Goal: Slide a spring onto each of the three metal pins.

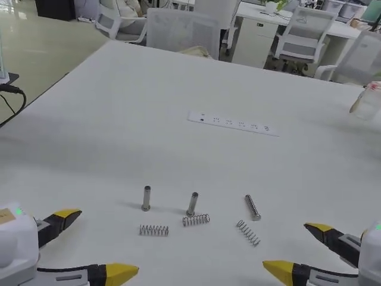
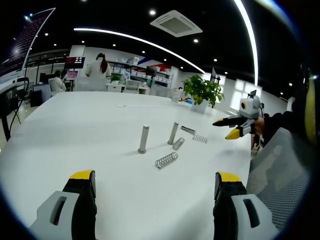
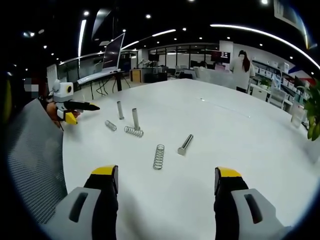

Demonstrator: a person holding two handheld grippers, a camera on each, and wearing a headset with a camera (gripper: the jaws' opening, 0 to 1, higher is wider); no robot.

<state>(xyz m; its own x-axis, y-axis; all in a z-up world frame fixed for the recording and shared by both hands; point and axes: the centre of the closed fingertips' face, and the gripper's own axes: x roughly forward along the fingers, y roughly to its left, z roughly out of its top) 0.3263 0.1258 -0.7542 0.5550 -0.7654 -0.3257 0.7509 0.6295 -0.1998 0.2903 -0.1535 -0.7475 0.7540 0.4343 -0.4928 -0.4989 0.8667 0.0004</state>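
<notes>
Two metal pins (image 1: 146, 198) (image 1: 191, 204) stand upright on the white table (image 1: 149, 107); a third pin (image 1: 252, 207) lies flat to their right. Three loose springs (image 1: 153, 230) (image 1: 196, 220) (image 1: 247, 232) lie just in front of them. My left gripper (image 1: 98, 244) is open at the near left and my right gripper (image 1: 296, 247) is open at the near right, both short of the parts. In the left gripper view the nearest spring (image 2: 166, 160) lies ahead of the open left gripper (image 2: 155, 177). In the right gripper view a spring (image 3: 159, 156) and the lying pin (image 3: 185, 144) are ahead of the open right gripper (image 3: 166, 172).
A white power strip (image 1: 233, 123) lies on the table beyond the pins. A clear glass vessel (image 1: 366, 104) stands at the far right edge. Office chairs (image 1: 181, 30) line the far side, and a black cable (image 1: 12, 95) hangs off the left edge.
</notes>
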